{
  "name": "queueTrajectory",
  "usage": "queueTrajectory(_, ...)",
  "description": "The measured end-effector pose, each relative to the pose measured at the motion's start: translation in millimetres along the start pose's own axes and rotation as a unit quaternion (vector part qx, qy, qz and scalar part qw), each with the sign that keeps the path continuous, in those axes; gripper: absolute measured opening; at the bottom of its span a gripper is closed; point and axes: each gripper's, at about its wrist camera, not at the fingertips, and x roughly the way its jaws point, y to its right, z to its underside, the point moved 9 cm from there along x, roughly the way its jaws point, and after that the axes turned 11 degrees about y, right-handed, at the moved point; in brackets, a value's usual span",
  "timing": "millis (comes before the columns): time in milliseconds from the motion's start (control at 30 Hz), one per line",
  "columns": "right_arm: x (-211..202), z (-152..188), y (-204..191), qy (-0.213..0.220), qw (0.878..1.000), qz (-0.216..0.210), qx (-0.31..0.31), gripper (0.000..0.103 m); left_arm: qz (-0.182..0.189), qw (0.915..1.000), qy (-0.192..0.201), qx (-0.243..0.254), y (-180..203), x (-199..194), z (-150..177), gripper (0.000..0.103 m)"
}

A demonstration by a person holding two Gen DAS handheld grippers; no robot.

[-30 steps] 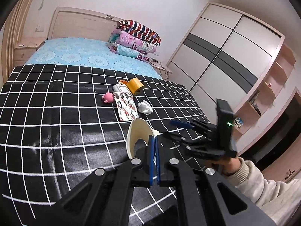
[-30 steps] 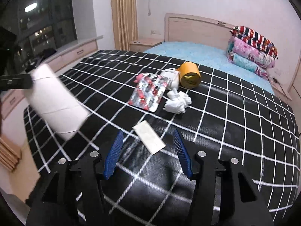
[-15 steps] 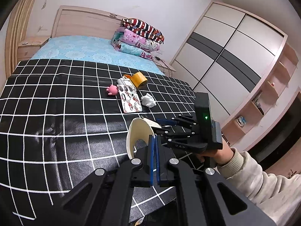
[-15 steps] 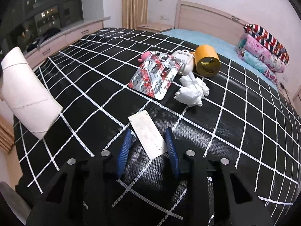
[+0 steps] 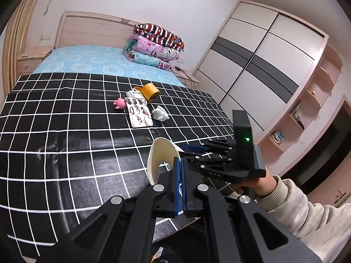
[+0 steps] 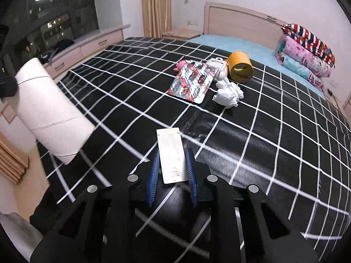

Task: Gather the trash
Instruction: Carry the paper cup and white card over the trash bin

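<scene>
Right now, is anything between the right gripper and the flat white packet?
Nothing visible. The white packet lies flat on the black checked cover, already between the open jaws of the right gripper.

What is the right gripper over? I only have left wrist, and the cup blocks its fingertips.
Observer: A flat white packet lying on the black checked cover. The right gripper straddles it.
Operator: Clamped yet?
Observer: Not clearly. The pads sit along its two long edges, and a thin gap shows at the left one.
Operator: Is the cup clear of it?
Observer: Yes. The paper cup, pinched by the left gripper, hangs off to the packet's left and does not touch it.
</scene>
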Motion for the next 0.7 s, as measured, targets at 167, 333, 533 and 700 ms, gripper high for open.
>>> queueTrajectory(167, -28.2, 2.3, -14.8, 0.014, 1.0, 0.003, -0.008, 0.025, 0.005, 0.9999, 0.003, 0.009, 13.7, -11.1, 6.7, 0.002)
queueTrajectory(333, -54.8, 6.2, -34.4, 0.026, 0.999, 0.006, -0.019, 0.025, 0.008, 0.9998, 0.0, 0.017, 27.3, -23.4, 21.1, 0.002)
queueTrajectory(533, -77.8, 20.5, -54.7, 0.024, 0.999, 0.015, -0.015, 0.025, 0.013, 0.9998, -0.002, 0.017, 39.3, -42.1, 41.2, 0.002)
queueTrajectory(700, -97.2, 42.3, -75.0, 0.021, 1.0, 0.003, -0.005, 0.025, 0.012, 0.9994, -0.01, 0.03, 48.7, -57.4, 64.0, 0.002)
